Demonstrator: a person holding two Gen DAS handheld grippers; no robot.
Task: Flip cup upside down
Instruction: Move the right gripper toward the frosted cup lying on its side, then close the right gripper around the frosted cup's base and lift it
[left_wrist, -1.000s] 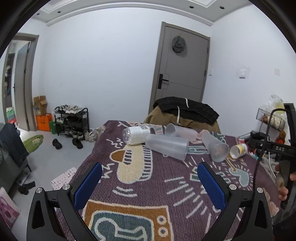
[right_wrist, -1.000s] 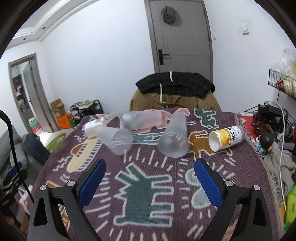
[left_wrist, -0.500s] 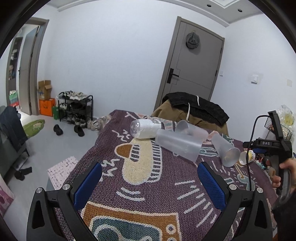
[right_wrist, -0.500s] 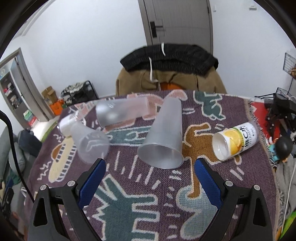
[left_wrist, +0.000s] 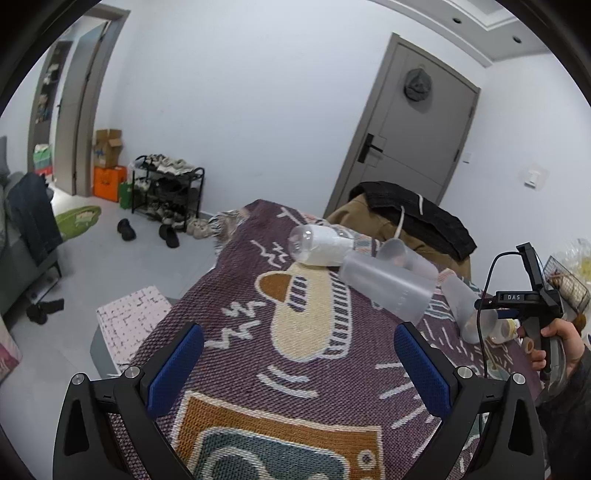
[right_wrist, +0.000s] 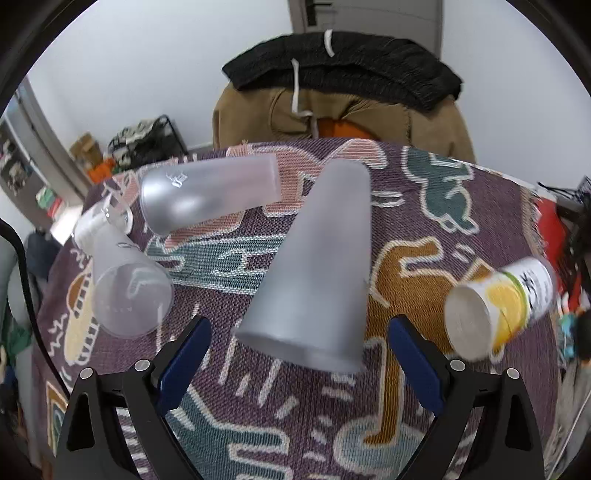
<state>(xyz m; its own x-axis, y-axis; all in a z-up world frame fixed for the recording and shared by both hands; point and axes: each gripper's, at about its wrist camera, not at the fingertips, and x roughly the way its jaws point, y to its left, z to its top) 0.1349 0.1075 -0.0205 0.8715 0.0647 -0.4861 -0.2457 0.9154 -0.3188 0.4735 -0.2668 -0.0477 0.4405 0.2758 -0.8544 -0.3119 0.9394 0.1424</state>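
The frosted cup (right_wrist: 317, 273) lies on its side on the patterned cloth (right_wrist: 295, 424) of the desk, its wide mouth turned toward the right hand-held gripper (right_wrist: 299, 365) and its narrow base pointing away at about 12 o'clock. That gripper is spread wide and holds nothing; the blue pads (right_wrist: 415, 363) flank the cup's rim, just short of it. The left hand-held gripper (left_wrist: 299, 365) is likewise released and empty, held well apart from the cups above bare cloth.

The step in hand is judged to be the approach for a grasp. It would be done best if the jaws were brought around the tapered wall a little past the rim, where the cup is widest, and clenched gently, since thin plastic is likely to flex or slip. The wrist would then have to be turned so that the mouth comes down flat onto the cloth.

Two more frosted cups lie on their sides at about 10 o'clock (right_wrist: 207, 195) and 9 o'clock (right_wrist: 129, 291), with a clear bottle (right_wrist: 92, 225) beyond them. A yellow can (right_wrist: 498, 310) lies at 3 o'clock. Neither is touching the target cup, but the can is near enough to be knocked while the cup is swung over.
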